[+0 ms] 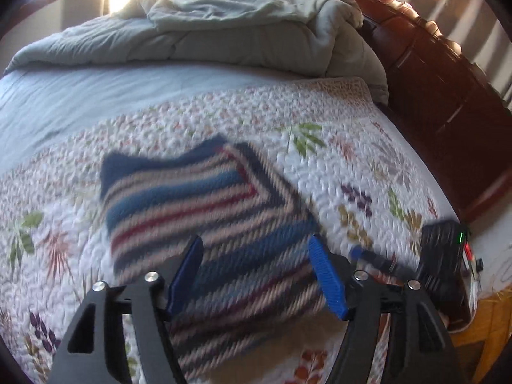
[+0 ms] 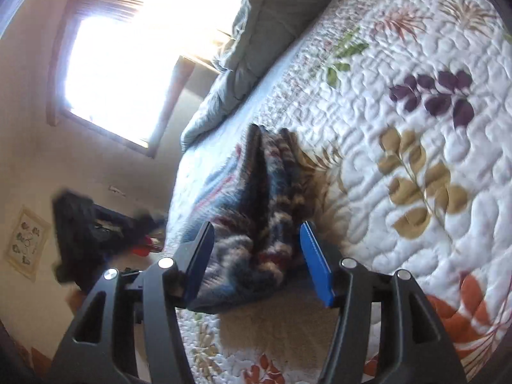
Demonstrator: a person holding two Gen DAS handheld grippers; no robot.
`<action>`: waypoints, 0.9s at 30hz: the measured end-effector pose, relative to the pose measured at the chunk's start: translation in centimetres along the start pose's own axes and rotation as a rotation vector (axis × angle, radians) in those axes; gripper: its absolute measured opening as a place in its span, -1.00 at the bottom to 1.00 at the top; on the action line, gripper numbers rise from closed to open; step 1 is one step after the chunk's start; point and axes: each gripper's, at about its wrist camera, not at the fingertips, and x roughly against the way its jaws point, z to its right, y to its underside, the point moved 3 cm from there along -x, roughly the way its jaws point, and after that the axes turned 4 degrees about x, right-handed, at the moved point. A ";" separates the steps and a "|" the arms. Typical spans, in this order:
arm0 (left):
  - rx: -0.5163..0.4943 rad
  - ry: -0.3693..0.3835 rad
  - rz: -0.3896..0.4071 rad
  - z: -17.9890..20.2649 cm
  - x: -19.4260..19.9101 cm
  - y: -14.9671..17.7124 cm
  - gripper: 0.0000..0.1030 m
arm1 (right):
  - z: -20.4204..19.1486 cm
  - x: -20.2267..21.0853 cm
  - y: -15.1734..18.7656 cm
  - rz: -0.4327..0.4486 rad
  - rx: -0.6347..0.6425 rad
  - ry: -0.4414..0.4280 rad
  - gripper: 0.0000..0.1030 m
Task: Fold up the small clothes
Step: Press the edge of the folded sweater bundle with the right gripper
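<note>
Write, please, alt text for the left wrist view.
A striped knit garment lies folded on a floral quilt, between the open blue fingers of the left gripper. A grey comforter is bunched behind.

Both the left gripper (image 1: pixel 256 275) and right gripper (image 2: pixel 256 256) have matte black angular arms with triangular cut-outs, round silver pivot screws, and ribbed blue finger pads (image 1: pixel 326 278).
</note>
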 end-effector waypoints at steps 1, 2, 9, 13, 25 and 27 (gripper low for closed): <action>0.010 0.011 -0.003 -0.7 0.3 1.2 0.34 | -0.3 -0.2 -0.7 -0.022 0.001 -0.029 0.10; 0.016 0.024 -0.005 -1.1 0.5 2.1 0.34 | -0.3 -0.8 -1.4 -0.048 0.006 -0.034 0.19; 0.082 0.124 0.006 -2.9 1.0 4.6 0.36 | -1.5 -8.0 -5.4 -0.256 0.030 0.024 0.30; 0.106 0.174 0.021 -2.6 0.5 5.4 0.36 | -1.1 -11.0 -6.1 -0.308 0.022 0.054 -0.30; 0.089 0.247 -0.030 -1.8 -0.8 7.8 0.36 | -0.3 -10.1 -6.7 -0.284 0.143 0.157 -0.76; 0.094 0.251 -0.045 -2.0 -1.2 8.2 0.36 | -1.6 -9.6 -7.5 -0.252 0.158 0.147 -0.57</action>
